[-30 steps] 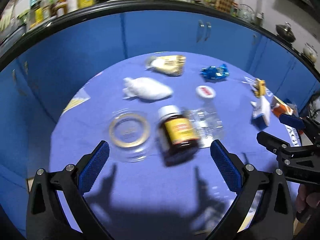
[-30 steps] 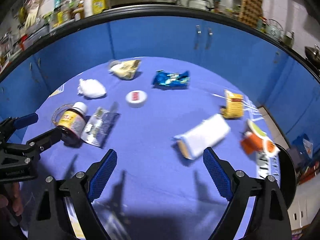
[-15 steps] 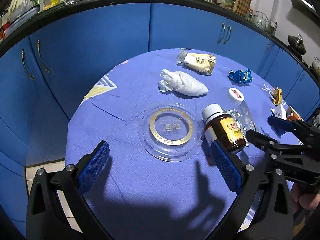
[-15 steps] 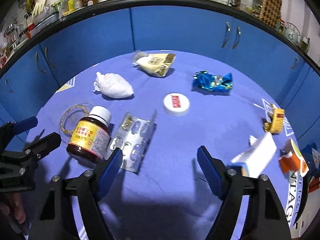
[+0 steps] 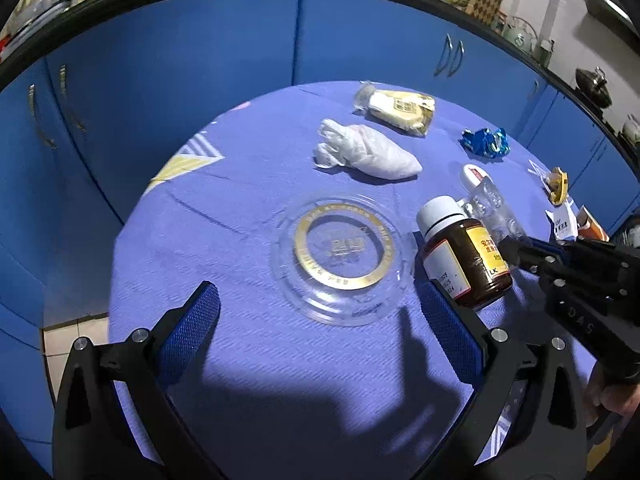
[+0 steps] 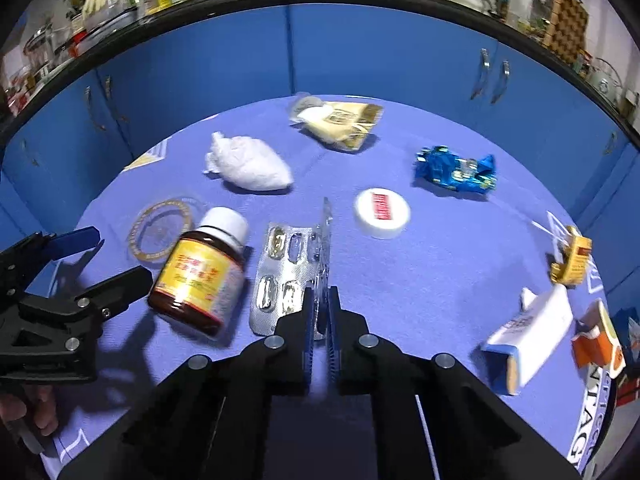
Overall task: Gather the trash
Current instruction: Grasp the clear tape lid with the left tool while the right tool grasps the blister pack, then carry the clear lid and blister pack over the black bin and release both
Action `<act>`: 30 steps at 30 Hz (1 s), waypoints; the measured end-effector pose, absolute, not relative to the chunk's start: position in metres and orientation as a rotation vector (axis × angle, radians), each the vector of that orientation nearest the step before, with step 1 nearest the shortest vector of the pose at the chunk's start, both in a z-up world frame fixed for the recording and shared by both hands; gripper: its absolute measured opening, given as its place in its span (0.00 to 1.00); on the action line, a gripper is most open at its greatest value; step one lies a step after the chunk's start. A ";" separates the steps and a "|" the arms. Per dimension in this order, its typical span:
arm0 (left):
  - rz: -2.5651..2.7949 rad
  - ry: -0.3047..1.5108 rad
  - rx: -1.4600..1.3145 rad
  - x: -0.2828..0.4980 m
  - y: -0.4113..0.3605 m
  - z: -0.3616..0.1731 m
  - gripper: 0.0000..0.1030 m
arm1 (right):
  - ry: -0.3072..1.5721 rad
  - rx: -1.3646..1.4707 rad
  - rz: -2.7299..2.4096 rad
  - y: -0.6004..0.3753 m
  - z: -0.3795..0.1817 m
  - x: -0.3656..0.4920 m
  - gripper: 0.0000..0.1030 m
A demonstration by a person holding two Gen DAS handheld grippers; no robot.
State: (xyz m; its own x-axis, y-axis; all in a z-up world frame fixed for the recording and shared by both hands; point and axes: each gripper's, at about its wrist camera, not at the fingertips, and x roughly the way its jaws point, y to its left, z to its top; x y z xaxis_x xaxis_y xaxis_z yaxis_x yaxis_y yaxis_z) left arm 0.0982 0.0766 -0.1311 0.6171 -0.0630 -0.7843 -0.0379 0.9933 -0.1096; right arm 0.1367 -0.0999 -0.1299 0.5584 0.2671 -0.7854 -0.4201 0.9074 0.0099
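Observation:
Trash lies on a round table under a blue cloth [image 5: 248,360]. My right gripper [image 6: 320,304] points down at a silver blister pack [image 6: 280,280]. Its jaws are closing tight, and the pads press on the pack's raised folded edge. In the left wrist view that gripper [image 5: 516,252] reaches in from the right, beside a brown pill bottle [image 5: 464,256] lying on its side. My left gripper [image 5: 320,320] hangs open over a clear round lid with a gold ring [image 5: 344,252], nothing between its fingers. The bottle [image 6: 200,272] lies between the lid and the pack.
Further back lie a white crumpled bag [image 6: 248,164], a yellow wrapper [image 6: 340,120], a blue wrapper [image 6: 456,168] and a white cap [image 6: 382,212]. A small yellow box [image 6: 572,260], a white carton [image 6: 528,328] and an orange carton [image 6: 596,340] sit right. Blue cabinets ring the table.
My right gripper moved left from the white carton to the blister pack and went from wide open to shut on it. My left gripper shifted from over the bottle to over the clear lid.

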 end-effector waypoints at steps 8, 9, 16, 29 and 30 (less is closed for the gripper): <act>-0.027 0.940 -0.056 0.118 0.058 -0.137 0.96 | 0.899 -0.163 0.359 -0.126 -0.130 0.143 0.06; -0.027 0.941 -0.052 0.119 0.056 -0.138 0.96 | 0.900 -0.161 0.358 -0.127 -0.130 0.143 0.06; 0.000 0.944 -0.009 0.127 0.052 -0.140 0.91 | 0.893 -0.157 0.359 -0.128 -0.131 0.148 0.06; -0.004 0.875 0.025 0.117 0.044 -0.115 0.83 | 0.849 -0.144 0.335 -0.143 -0.112 0.136 0.06; -0.006 0.859 0.029 0.115 0.042 -0.110 0.83 | 0.843 -0.142 0.329 -0.145 -0.110 0.135 0.06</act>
